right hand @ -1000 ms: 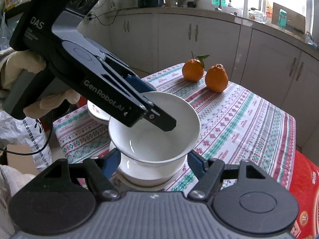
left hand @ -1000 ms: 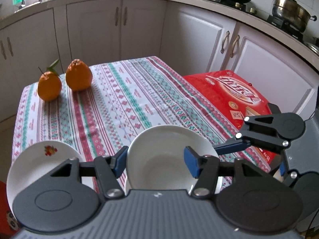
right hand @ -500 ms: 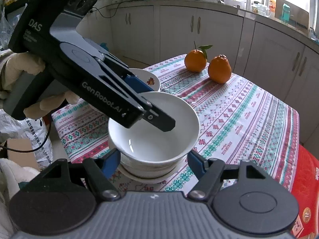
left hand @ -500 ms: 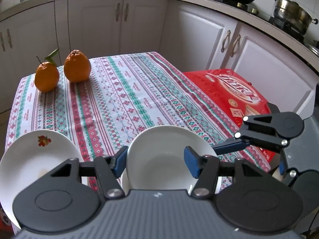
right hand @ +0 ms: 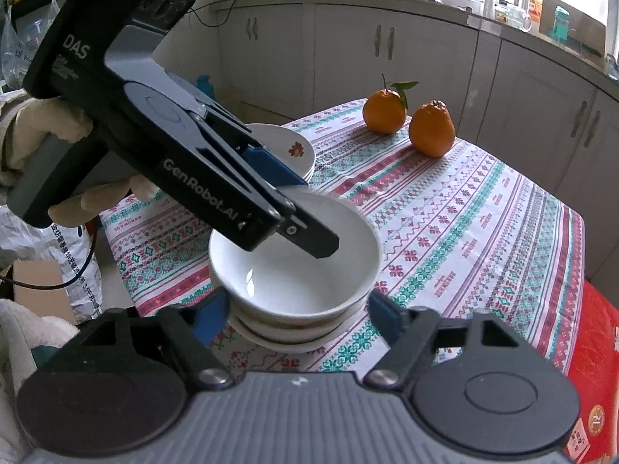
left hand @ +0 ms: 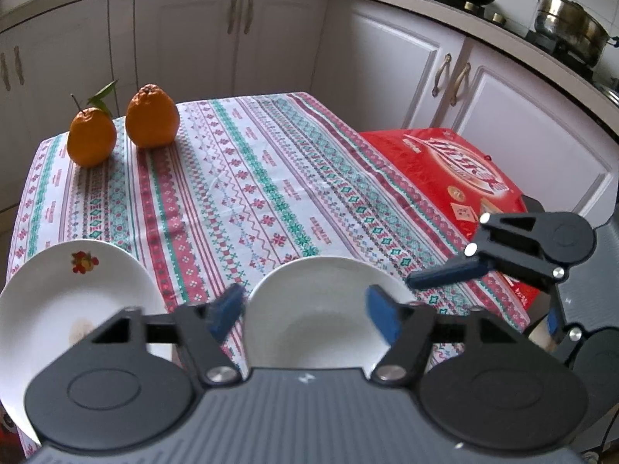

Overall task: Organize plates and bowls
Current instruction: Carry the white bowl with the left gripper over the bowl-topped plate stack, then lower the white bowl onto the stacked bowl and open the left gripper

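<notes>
Left wrist view shows the left gripper (left hand: 305,311) with its jaws spread apart over a white bowl (left hand: 321,309); they have just been opening, and the blue pads stand clear of the bowl's rim on both sides, so nothing is gripped. The bowl sits near the front edge of the table (left hand: 232,178), which is covered by a striped patterned cloth. To its left lies a white plate (left hand: 58,301) with a small fruit print, partly hanging past the table edge. Two oranges (left hand: 151,116) stand close together at the far left corner. A red box (left hand: 456,170) lies beside the table on the right.

In the right wrist view, the right gripper (right hand: 298,309) is also wide apart, its jaws having just been opening, with the bowl (right hand: 309,270) between the pads but not pressed by them. This bowl rests on top of a stack of other white bowls, which stands on the cloth. The left gripper (right hand: 309,232), held by a gloved hand (right hand: 50,131), reaches down over the top bowl, one finger inside it. Behind it sits the stack of plates (right hand: 298,150).
</notes>
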The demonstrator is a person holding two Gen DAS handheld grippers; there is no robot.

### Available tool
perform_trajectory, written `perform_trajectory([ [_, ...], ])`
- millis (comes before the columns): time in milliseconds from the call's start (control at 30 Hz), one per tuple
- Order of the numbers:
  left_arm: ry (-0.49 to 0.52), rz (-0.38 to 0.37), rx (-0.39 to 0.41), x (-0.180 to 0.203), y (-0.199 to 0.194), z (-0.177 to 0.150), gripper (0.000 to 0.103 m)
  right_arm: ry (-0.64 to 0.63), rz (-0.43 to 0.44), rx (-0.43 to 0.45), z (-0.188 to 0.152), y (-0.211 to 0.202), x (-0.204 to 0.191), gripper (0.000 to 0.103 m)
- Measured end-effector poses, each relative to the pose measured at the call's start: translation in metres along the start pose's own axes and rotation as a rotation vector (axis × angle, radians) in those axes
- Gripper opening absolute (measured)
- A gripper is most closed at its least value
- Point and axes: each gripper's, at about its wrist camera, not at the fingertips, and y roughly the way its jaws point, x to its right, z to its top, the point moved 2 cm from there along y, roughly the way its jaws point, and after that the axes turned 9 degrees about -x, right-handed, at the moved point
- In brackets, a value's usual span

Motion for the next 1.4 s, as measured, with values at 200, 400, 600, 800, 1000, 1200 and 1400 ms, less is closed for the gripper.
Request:
perform_trajectory([
  [200, 0.042, 0.045, 0.051, 0.002, -0.013, -0.002, 0.093, -0.018, 0.002, 0.04, 0.0, -0.011, -0.003, 0.103],
  [400, 0.083, 0.091, 0.137, -0.001, -0.037, -0.008, 0.1, -0.046, -0.028, 0.063, 0.001, -0.019, -0.004, 0.103],
  [600, 0.208, 0.17, 0.249, 0.001, -0.062, -0.026, 0.102, -0.077, -0.069, 0.064, -0.006, -0.028, -0.004, 0.103],
  [800, 0.253, 0.119, 0.223, 0.002, -0.068, -0.048, 0.102, -0.113, -0.122, 0.047, -0.015, -0.032, -0.008, 0.103],
  [1000, 0.276, 0.102, 0.202, 0.009, -0.061, -0.068, 0.102, -0.111, -0.156, 0.032, -0.019, -0.03, -0.01, 0.103],
  [1200, 0.31, 0.072, 0.143, 0.012, -0.046, -0.086, 0.102, -0.089, -0.179, 0.001, -0.024, -0.025, -0.009, 0.103],
  [1400, 0.342, 0.066, 0.073, 0.011, -0.023, -0.095, 0.102, -0.097, -0.175, -0.046, -0.031, -0.009, -0.004, 0.103],
])
